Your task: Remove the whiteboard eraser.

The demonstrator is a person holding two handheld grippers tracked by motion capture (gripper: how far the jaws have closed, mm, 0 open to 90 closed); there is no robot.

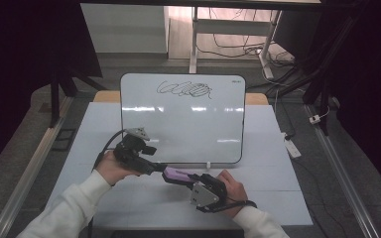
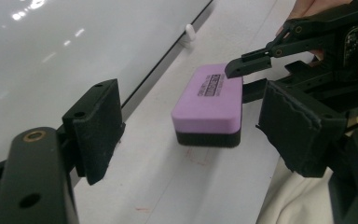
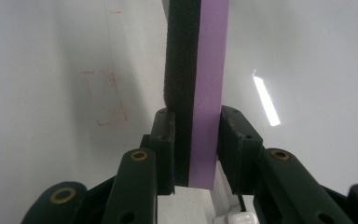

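A purple eraser (image 1: 175, 174) with a black felt underside hangs just above the white table, in front of the whiteboard (image 1: 178, 124). My right gripper (image 1: 191, 178) is shut on its near end. In the right gripper view one pad presses the felt and the other the purple side of the eraser (image 3: 200, 56). My left gripper (image 1: 156, 167) is open just left of the eraser. In the left gripper view the eraser (image 2: 209, 105) lies ahead between the wide-apart pads (image 2: 98, 130), with the right gripper (image 2: 242, 80) clamped on its far end. A black scribble (image 1: 184, 89) marks the top of the board.
The whiteboard stands across the middle of the white table cover (image 1: 278, 198), with a small white clip (image 1: 208, 164) at its bottom edge. Faint red marks (image 3: 105, 98) show on the table. Beyond the table are desk legs and cables (image 1: 248, 49). A power strip (image 1: 291, 146) lies at the right.
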